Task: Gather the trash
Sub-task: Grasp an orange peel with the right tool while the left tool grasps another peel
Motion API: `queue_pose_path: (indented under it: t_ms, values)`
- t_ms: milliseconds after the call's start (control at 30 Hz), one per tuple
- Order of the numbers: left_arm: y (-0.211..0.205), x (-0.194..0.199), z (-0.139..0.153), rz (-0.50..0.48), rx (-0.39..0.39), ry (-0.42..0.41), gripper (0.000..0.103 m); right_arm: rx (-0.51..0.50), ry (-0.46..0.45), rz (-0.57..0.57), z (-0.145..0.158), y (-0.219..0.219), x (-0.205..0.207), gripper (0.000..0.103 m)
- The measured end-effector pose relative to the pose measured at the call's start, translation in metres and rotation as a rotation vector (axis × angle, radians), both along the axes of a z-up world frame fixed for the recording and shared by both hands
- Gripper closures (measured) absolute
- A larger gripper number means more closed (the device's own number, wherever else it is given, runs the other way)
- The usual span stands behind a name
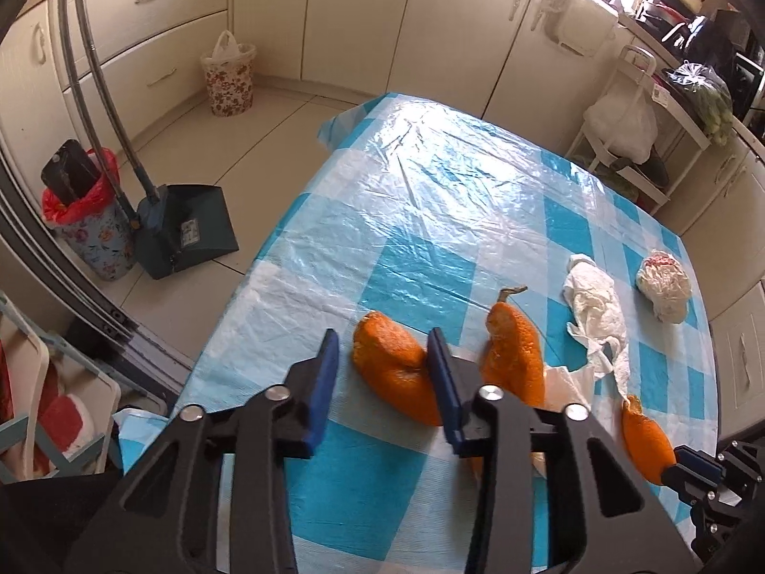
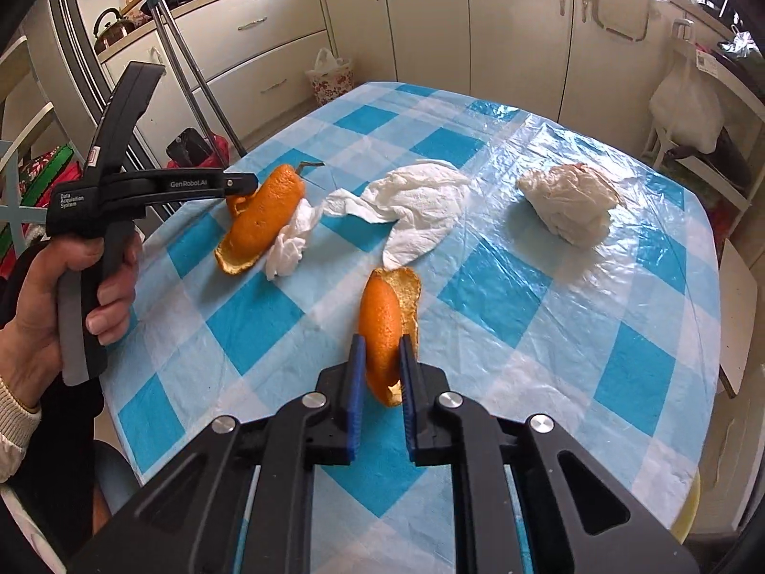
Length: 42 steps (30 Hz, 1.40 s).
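1. The right gripper [image 2: 381,366] has its blue fingers [image 2: 356,363] clamped on a curled strip of orange peel [image 2: 382,330]. The pads press both sides of its near end. The strip's long axis runs straight away from the fingers, so most of it sticks out in front, over the counter [image 2: 550,287].

2. The left gripper [image 1: 382,358] straddles another peel chunk [image 1: 394,373], which sits between the fingers with its long axis slanting across the gap. The right-hand finger [image 1: 442,373] looks to be touching it, but there's a visible gap on the left-hand one, so it isn't grasped yet, just bracketed, fingers partly released.

3. Just to the right of that sits a third peel piece with a stem [image 1: 514,354]. It's clearly nearer the left gripper than the right, so judging from this it's the left hand's next pick after the current one.

4. Further out, a crumpled paper towel [image 2: 416,205] lies mid-counter, with a wadded plastic bag [image 2: 571,203] beyond it toward the far right. Both are nearer the right gripper.

5. Off the counter, on the floor, there's a bin with a red liner [image 1: 86,234] beside a dustpan [image 1: 191,229], which is probably where all this ends up.
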<state>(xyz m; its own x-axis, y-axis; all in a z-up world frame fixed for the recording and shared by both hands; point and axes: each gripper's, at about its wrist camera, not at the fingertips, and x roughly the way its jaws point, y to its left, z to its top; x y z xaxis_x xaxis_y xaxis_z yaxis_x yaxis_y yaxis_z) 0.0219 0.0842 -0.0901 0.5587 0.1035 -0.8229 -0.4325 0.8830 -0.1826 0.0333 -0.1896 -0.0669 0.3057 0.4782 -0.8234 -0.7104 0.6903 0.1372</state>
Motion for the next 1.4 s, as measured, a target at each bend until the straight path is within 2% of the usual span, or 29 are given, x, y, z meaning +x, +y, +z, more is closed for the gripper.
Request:
queue_pose_path:
  t_ms: [67, 167, 267, 367, 433, 500, 533, 567, 700, 733, 767, 833, 900, 933, 967, 1000, 1033, 1100, 1133, 1300, 1400]
  values:
    - [-0.003, -0.003, 0.004, -0.001, 0.013, -0.011, 0.085, -0.002, 0.006, -0.006, -0.001, -0.002, 0.002, 0.088]
    - [-0.003, -0.012, 0.011, 0.005, 0.009, -0.035, 0.094, 0.009, 0.0, -0.002, 0.002, -0.003, 0.001, 0.089]
    - [-0.002, -0.024, 0.02, 0.0, -0.004, -0.085, 0.099, 0.017, -0.01, 0.002, 0.006, -0.004, -0.003, 0.089]
    - [-0.003, -0.033, 0.032, -0.015, -0.004, -0.141, 0.099, 0.014, -0.017, -0.002, 0.008, -0.008, -0.004, 0.089]
    - [-0.005, -0.034, 0.036, -0.028, -0.019, -0.149, 0.099, 0.008, -0.015, -0.008, 0.008, -0.01, -0.005, 0.088]
    - [-0.002, -0.034, 0.032, -0.029, -0.033, -0.131, 0.099, 0.003, -0.02, -0.025, 0.007, -0.012, -0.004, 0.078]
    - [0.001, -0.034, 0.027, -0.022, -0.053, -0.115, 0.099, 0.015, -0.02, -0.033, 0.008, -0.013, -0.003, 0.064]
    - [0.006, -0.036, 0.022, -0.012, -0.077, -0.102, 0.099, 0.029, -0.018, -0.042, 0.008, -0.013, -0.002, 0.055]
    - [0.016, -0.037, 0.008, 0.012, -0.115, -0.064, 0.094, 0.056, 0.011, -0.037, 0.005, -0.004, 0.002, 0.053]
    - [0.015, -0.036, 0.006, 0.007, -0.11, -0.055, 0.088, 0.052, 0.018, -0.033, 0.002, 0.0, 0.003, 0.053]
    - [0.013, -0.036, 0.005, 0.004, -0.095, -0.046, 0.078, 0.046, 0.025, -0.029, 0.0, 0.004, 0.004, 0.053]
    - [0.008, -0.034, 0.003, 0.002, -0.043, -0.027, 0.066, 0.025, 0.037, -0.027, -0.007, 0.012, 0.006, 0.053]
    - [0.004, -0.032, 0.001, -0.007, 0.007, -0.007, 0.066, 0.009, 0.054, -0.029, -0.012, 0.015, 0.008, 0.055]
    - [0.002, -0.032, 0.001, -0.014, 0.03, -0.005, 0.066, 0.003, 0.057, -0.034, -0.014, 0.016, 0.009, 0.063]
    - [0.0, -0.031, 0.001, -0.019, 0.047, -0.002, 0.067, 0.0, 0.061, -0.033, -0.015, 0.017, 0.009, 0.075]
    - [-0.003, -0.031, 0.001, -0.024, 0.066, 0.0, 0.07, 0.006, 0.068, -0.032, -0.014, 0.016, 0.01, 0.077]
    - [-0.004, -0.03, 0.001, -0.027, 0.071, 0.001, 0.083, 0.01, 0.066, -0.033, -0.014, 0.014, 0.009, 0.081]
    - [-0.003, -0.029, 0.002, -0.031, 0.057, -0.007, 0.089, 0.012, 0.062, -0.031, -0.012, 0.012, 0.008, 0.084]
    - [-0.003, -0.03, 0.003, -0.032, 0.046, -0.014, 0.096, 0.012, 0.058, -0.03, -0.011, 0.011, 0.007, 0.085]
    - [-0.008, -0.036, 0.018, -0.038, 0.039, -0.09, 0.098, 0.029, 0.027, -0.037, -0.001, 0.0, 0.002, 0.087]
    - [-0.023, -0.039, 0.035, -0.081, 0.048, -0.158, 0.098, 0.05, 0.008, -0.062, 0.007, -0.011, 0.001, 0.087]
